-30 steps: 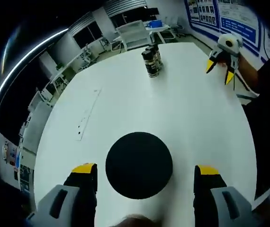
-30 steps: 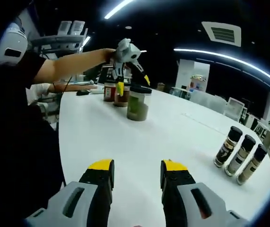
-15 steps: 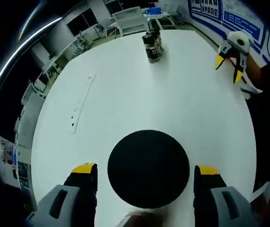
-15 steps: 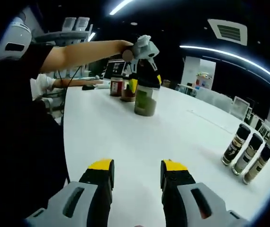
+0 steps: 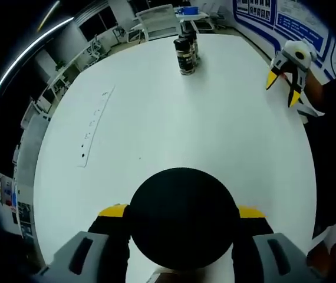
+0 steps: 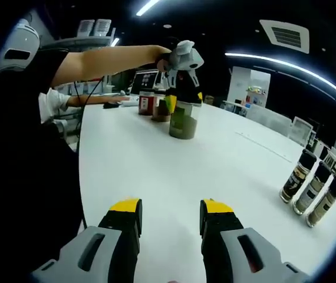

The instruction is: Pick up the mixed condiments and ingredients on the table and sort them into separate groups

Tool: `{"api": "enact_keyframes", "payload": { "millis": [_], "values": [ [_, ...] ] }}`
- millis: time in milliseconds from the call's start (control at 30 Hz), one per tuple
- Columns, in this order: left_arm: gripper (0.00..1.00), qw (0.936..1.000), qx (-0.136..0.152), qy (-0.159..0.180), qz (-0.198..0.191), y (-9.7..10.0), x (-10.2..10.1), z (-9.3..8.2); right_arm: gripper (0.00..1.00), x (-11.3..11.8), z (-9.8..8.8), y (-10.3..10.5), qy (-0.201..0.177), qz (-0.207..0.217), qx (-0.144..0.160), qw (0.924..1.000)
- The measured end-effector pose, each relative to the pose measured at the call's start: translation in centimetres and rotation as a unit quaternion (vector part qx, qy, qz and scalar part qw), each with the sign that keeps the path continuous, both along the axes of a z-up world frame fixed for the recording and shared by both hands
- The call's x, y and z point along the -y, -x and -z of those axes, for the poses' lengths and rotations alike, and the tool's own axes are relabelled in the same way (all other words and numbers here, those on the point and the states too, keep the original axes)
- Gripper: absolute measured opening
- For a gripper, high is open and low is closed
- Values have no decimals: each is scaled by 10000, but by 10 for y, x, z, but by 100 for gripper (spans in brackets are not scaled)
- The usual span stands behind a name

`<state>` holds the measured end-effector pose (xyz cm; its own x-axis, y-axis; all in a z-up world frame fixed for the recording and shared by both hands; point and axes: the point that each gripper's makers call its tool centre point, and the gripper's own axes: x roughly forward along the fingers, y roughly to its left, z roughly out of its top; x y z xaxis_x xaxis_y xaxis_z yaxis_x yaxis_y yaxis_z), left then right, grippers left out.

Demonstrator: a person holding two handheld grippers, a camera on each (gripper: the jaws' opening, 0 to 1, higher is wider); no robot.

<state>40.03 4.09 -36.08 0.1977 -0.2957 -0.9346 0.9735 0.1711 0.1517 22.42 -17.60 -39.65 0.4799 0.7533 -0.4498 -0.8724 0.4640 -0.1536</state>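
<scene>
In the left gripper view, the left tool has closed in since half a second ago: its yellow-tipped jaws, then standing apart from the black lid, now press against both sides of it, clamped on the jar seen from above. Across the white tabletop, a row of dark-capped spice bottles stands near the far edge, and the right tool hangs at the upper right with its jaws spread.

In the right gripper view, the right tool is released, jaws parted over bare tabletop, much as before. Far ahead, the left tool now grips the green-filled jar; earlier it sat higher on it. Two red-brown jars stand just behind, and three spice bottles stand well apart at the right.
</scene>
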Motion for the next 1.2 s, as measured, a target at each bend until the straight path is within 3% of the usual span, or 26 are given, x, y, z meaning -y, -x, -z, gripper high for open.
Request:
{"api": "enact_keyframes", "payload": {
  "millis": [233,800,1200],
  "values": [
    [69,10000,23,14,8,-8,-1,-1,40,-3,3,2,12,-48,-42,10000],
    [65,9996,113,-165,185,3,2,-10,40,-8,11,5,111,-175,-177,9996],
    [64,9996,135,-180,176,-4,1,-12,40,-10,17,8,135,-232,-241,9993]
  ]
}}
